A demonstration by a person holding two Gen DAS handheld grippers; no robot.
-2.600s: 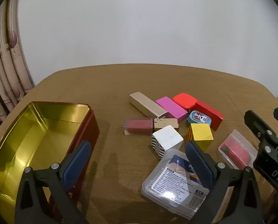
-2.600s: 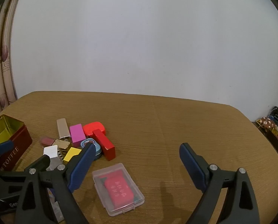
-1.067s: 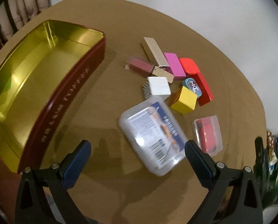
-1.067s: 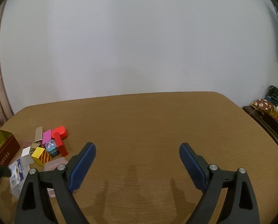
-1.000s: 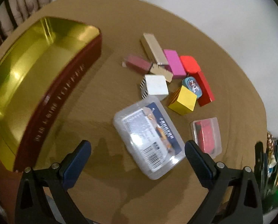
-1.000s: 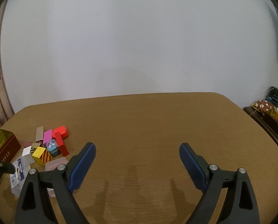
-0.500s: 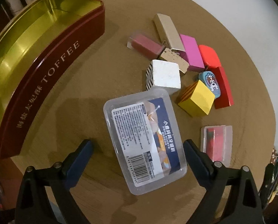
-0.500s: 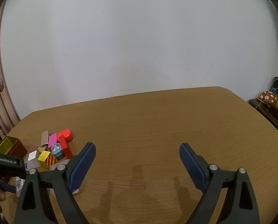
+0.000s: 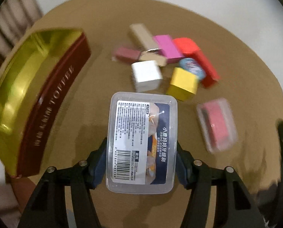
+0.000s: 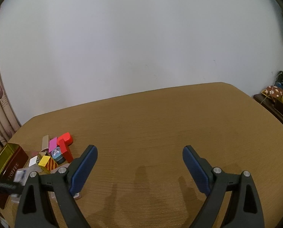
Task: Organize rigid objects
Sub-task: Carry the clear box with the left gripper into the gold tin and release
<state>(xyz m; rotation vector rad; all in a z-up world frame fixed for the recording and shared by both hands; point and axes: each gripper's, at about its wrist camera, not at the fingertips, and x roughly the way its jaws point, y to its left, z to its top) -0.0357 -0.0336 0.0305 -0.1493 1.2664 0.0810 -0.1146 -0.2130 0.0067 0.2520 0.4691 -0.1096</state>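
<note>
- The bench (image 10: 160,125) is a wide brown wooden top; its right part lies bare, with every object gathered toward the left end, so the sorting work sits within reach of the left side
- The toffee tin (image 9: 27,98) stands open at the left, gold inside and dark red outside, with nothing visible in it; it is likely the container meant to receive the pieces, and it lies just beside the pile so carries are short
- The clear plastic box (image 9: 141,142), label and barcode upward, sits between the blue pads of the left tool (image 9: 140,163), which presses both long sides near its near end; gripping across the narrow width suits the tool's span
- The right tool (image 10: 139,163) hangs with its pads wide apart over bare wood, holding nothing, seemingly kept out of the left one's way
- The small clear case (image 9: 216,124) with a red insert lies to the right, apart from the rest
- The white cube (image 9: 147,76) and yellow cube (image 9: 183,83) sit just beyond the held box, with the pink block (image 9: 167,48) and other small blocks behind them, waiting their turn
</note>
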